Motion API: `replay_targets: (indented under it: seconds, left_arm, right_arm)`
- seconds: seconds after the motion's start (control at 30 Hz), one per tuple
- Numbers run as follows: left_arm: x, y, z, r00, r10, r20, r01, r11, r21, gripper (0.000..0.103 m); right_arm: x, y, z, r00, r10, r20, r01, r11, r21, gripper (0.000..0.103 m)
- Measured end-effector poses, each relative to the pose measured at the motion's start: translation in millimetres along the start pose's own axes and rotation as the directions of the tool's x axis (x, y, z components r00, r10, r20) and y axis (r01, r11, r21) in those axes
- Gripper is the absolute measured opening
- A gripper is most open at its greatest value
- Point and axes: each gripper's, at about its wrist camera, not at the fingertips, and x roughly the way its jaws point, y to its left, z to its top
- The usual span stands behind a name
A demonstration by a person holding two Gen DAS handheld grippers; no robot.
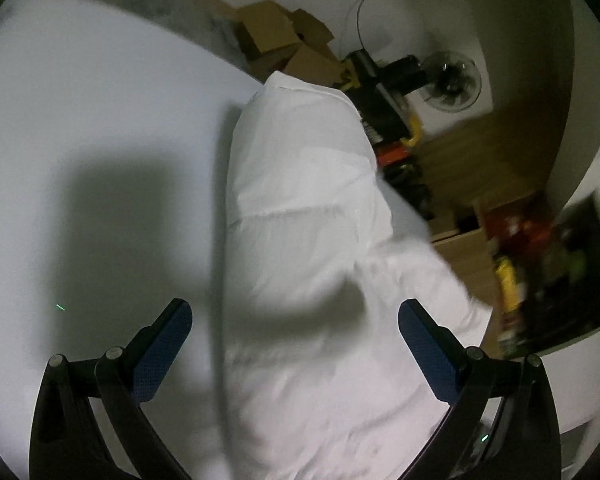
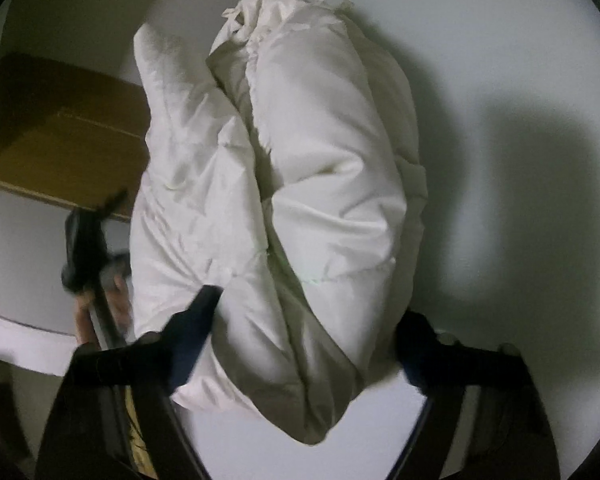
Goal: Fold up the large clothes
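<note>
From the right wrist, gaping right tongs [image 2: 304, 344] straddle jacket [image 2: 300, 160]; left tongs [image 1: 296, 344] gape.

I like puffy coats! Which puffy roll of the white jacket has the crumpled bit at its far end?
The thicker roll toward the open white table. The slimmer roll, beside the cardboard box, ends smooth.

Lighting was dim in both views; hard shadows fell across the bench [image 1: 80, 128], with motion blur and fisheye edge curvature.
</note>
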Motion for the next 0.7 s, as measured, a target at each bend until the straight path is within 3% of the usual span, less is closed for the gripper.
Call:
replay_targets:
  seconds: [0.27, 0.47, 0.6, 0.7]
  left_arm:
    - [34.7, -1.9, 26.1, 0.994, -0.094, -0.052, 0.095, 0.995, 0.035, 0.103]
    - [68.9, 0.0, 32.7, 0.989, -0.081, -0.125, 0.087, 0.996, 0.036, 0.102]
    - [74.8, -12.8, 25.8, 0.991, -0.014, -0.132, 0.024, 0.997, 0.076, 0.101]
    - [67.4, -23.7, 19.7, 0.992, 0.056, -0.109, -0.041, 0.99, 0.138, 0.078]
  right_arm:
    - [1.6, -1.9, 0.6, 1.0, 0.021, 0.002, -0.021, 1.0, -0.023, 0.071]
    - [-5.7, -11.9, -3.1, 0.999, 0.05, -0.006, -0.051, 0.998, -0.029, 0.071]
    - [-14.0, -20.9, -7.4, 0.999, 0.051, 0.0, -0.051, 0.998, -0.037, 0.064]
    - [-20.1, -19.0, -11.1, 0.997, 0.067, 0.031, -0.065, 0.997, -0.048, 0.048]
